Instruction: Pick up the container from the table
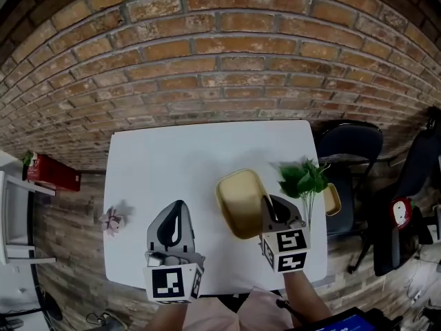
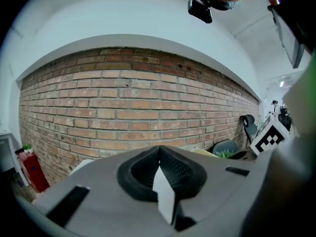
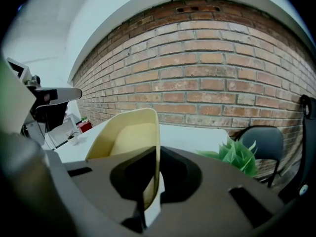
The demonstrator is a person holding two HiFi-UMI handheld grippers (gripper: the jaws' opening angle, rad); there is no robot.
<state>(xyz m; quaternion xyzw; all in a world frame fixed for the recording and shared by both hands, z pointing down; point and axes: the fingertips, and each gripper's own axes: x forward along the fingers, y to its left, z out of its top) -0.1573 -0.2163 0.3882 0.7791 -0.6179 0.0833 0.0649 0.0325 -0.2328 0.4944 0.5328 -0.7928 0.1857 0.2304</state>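
A pale yellow rectangular container [image 1: 242, 202] hangs tilted above the white table [image 1: 179, 164]. My right gripper [image 1: 270, 209] is shut on its right rim. In the right gripper view the container [image 3: 129, 142] rises from between the jaws, its thin wall pinched between them. My left gripper [image 1: 175, 221] hovers over the table's front left part with its jaws together and nothing between them. In the left gripper view its gripper [image 2: 159, 169] points at the brick wall.
A green plant [image 1: 303, 179] stands at the table's right edge, close to the container. A small pink flower [image 1: 112, 220] lies near the left edge. A black chair [image 1: 348, 143] stands to the right. A red object [image 1: 54, 173] rests on a shelf at the left.
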